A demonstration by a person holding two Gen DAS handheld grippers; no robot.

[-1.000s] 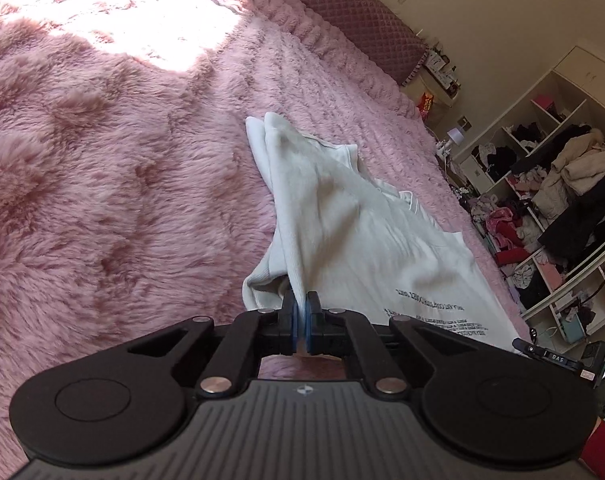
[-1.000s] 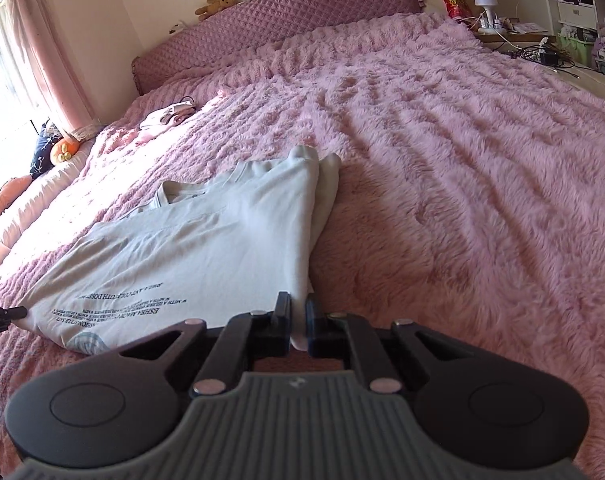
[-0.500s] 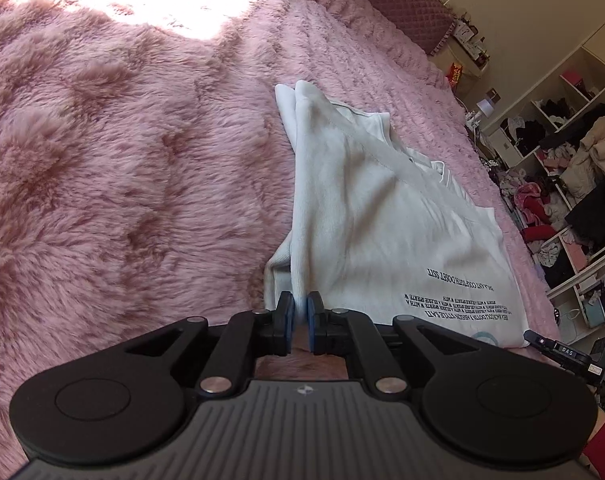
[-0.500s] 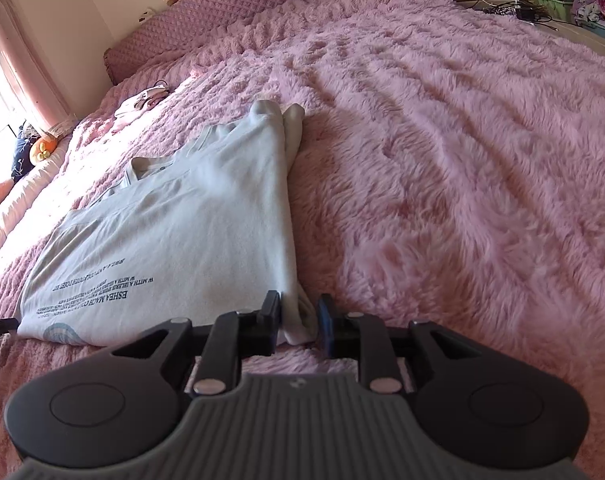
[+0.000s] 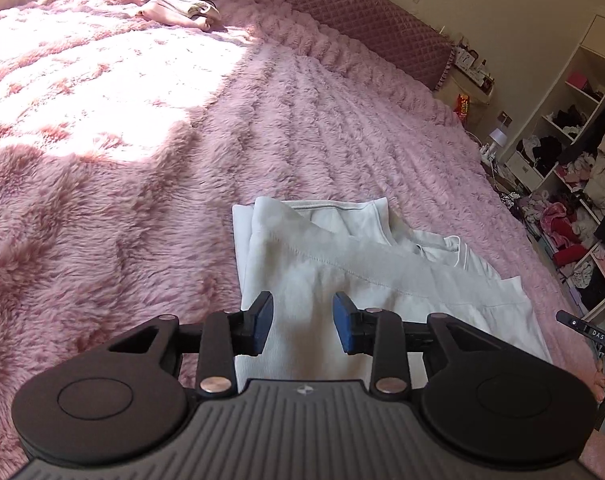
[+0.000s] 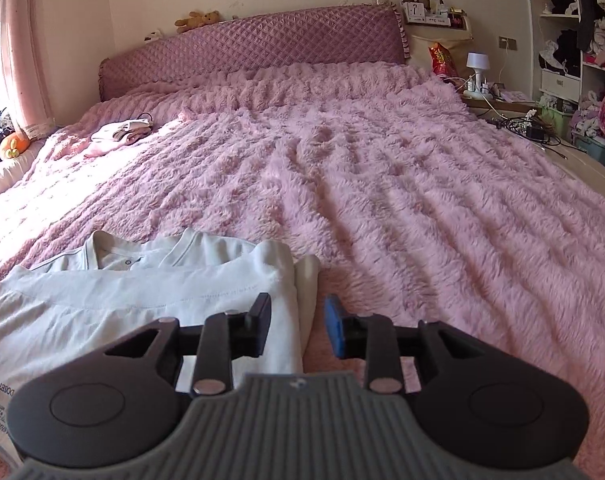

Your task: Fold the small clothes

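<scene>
A pale grey-white T-shirt (image 5: 342, 264) lies flat on the pink furry bedspread (image 5: 142, 160), folded over itself with a stitched hem across the top layer. My left gripper (image 5: 302, 324) is open and empty, its jaws just above the shirt's near part. In the right wrist view the shirt (image 6: 122, 304) shows its neckline and dark printed text at the lower left. My right gripper (image 6: 296, 330) is open and empty over the shirt's right folded edge.
A small pile of pink and white clothes (image 6: 120, 132) lies near the quilted purple headboard (image 6: 254, 52). A bedside table with a lamp (image 6: 478, 68) and cables stands at the right. Cluttered white shelves (image 5: 574, 168) stand beyond the bed.
Both grippers let go of the shirt and opened wide. They drew back and tilted up, so the shirt now lies folded on the bedspread and more of the bed shows.
</scene>
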